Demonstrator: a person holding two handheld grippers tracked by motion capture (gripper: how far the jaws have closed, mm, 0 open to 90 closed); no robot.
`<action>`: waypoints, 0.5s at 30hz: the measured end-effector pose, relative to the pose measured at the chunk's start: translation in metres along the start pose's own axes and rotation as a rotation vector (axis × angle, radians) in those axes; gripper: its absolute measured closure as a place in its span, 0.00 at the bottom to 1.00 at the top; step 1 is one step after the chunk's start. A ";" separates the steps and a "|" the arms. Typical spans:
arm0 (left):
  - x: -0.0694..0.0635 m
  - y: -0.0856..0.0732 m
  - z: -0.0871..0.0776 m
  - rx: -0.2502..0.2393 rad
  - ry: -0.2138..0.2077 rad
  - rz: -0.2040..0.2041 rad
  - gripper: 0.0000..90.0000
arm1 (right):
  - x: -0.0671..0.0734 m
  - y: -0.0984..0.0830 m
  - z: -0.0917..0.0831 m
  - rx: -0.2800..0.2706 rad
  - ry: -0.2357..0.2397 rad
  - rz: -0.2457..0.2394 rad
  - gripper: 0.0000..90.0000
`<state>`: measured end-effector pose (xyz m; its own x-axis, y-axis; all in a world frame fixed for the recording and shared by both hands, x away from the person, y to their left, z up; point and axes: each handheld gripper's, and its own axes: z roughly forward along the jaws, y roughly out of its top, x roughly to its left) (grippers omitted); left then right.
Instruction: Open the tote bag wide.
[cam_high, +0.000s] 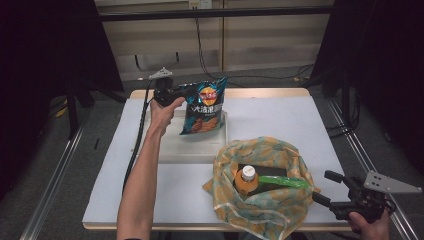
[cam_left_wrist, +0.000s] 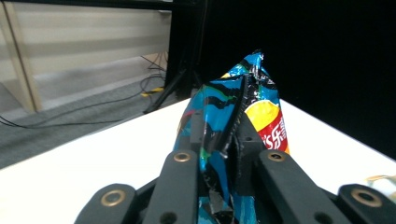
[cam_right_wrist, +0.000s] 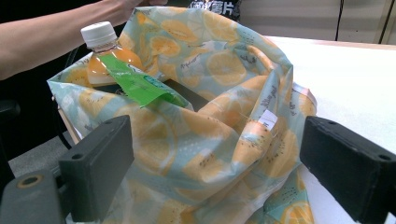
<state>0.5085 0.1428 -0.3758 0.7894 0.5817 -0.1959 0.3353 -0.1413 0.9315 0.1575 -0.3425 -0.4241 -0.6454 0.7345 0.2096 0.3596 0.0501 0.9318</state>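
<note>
A blue chips bag (cam_high: 205, 105) (cam_left_wrist: 247, 116) hangs upright over the white tray (cam_high: 172, 150) at the back of the table. My left gripper (cam_high: 184, 94) (cam_left_wrist: 219, 135) is shut on the bag's left edge, and its jaws pinch the foil. A lemon-print cloth bag (cam_high: 252, 147) (cam_right_wrist: 210, 70) stands open at the front. Inside it are an orange-juice bottle (cam_high: 246, 179) (cam_right_wrist: 105, 51) with a white cap, a green packet (cam_high: 285, 181) (cam_right_wrist: 140, 84) and a dark box (cam_high: 270, 171). My right gripper (cam_high: 322, 186) (cam_right_wrist: 217, 140) stands open just right of the cloth bag, jaws pointed at it.
The white table (cam_high: 280, 115) has bare surface to the right and left of the tray. Dark curtains and stands flank it, and cables run on the floor behind. My left forearm (cam_high: 142, 170) crosses the table's left half.
</note>
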 end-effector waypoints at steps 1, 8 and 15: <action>0.001 0.000 0.001 -0.003 -0.006 0.006 0.89 | 0.000 0.000 0.000 0.000 0.000 0.001 0.10; 0.007 -0.003 0.005 0.029 0.038 0.011 0.74 | 0.000 0.000 0.001 0.003 0.002 -0.003 0.11; 0.011 -0.007 0.009 0.073 0.085 0.000 0.45 | -0.001 -0.001 0.000 0.004 0.004 -0.004 0.11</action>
<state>0.5189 0.1430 -0.3874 0.7442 0.6469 -0.1666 0.3745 -0.1975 0.9059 0.1583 -0.3431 -0.4250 -0.6494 0.7318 0.2068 0.3599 0.0562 0.9313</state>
